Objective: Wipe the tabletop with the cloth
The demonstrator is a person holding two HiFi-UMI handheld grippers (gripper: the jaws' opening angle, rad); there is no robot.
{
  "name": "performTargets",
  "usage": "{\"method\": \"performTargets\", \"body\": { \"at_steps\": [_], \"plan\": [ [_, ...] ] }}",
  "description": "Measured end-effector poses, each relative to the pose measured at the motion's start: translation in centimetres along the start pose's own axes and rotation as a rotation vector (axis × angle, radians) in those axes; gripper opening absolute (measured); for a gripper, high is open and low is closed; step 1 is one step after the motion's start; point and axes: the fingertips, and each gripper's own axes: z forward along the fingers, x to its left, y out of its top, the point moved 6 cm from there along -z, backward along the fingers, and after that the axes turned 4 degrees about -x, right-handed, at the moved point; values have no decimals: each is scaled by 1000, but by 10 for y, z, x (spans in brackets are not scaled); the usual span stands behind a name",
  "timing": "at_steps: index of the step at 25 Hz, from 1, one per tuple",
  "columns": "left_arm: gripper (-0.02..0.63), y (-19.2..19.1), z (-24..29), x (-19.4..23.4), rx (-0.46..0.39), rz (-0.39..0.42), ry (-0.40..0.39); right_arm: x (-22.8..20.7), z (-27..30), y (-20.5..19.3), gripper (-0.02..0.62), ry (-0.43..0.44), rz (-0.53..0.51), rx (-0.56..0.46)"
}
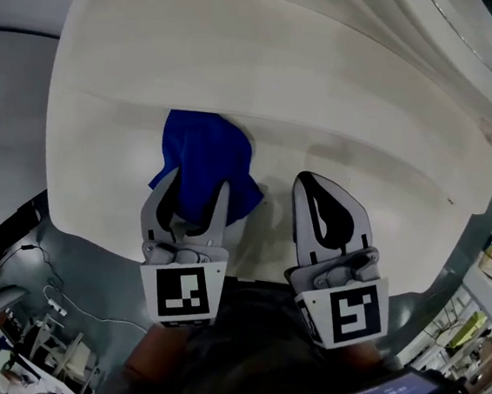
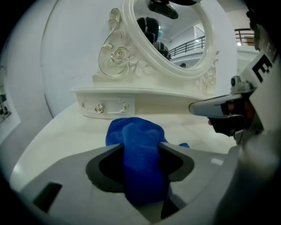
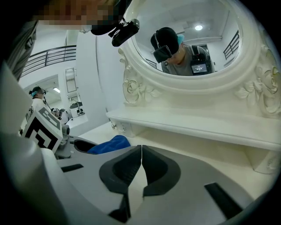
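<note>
Pretty sure this is a staged bedroom corner inside a big studio hall: white dressing-table surface (image 1: 284, 82), carved rose-trim mirror (image 2: 120, 55) at 12 o'clock, balcony railing (image 2: 189, 45) reflected in it, gear stands and cables (image 1: 45, 324) at 7 o'clock.

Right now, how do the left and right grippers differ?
The left gripper is clamped on the blue cloth; the right gripper is shut, empty. The left gripper's jaws stand apart around the bunched cloth; the right gripper's meet. Both point across the white tabletop.
</note>
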Motion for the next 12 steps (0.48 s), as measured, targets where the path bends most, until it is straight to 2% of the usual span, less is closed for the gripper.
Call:
{"method": "performTargets", "body": {
  "at_steps": [2,6,12],
  "plan": [
    [188,0,0,5,-2,-14,5,-1,-2,2,15,-9,7,-17],
    [126,9,-4,4,-21,-6,6,-2,-10,8,15,-15,12,-35],
    [110,54,-26,-11,-115,35,-40,-7,-24,24,15,-30,48,-87]
  ]
}}
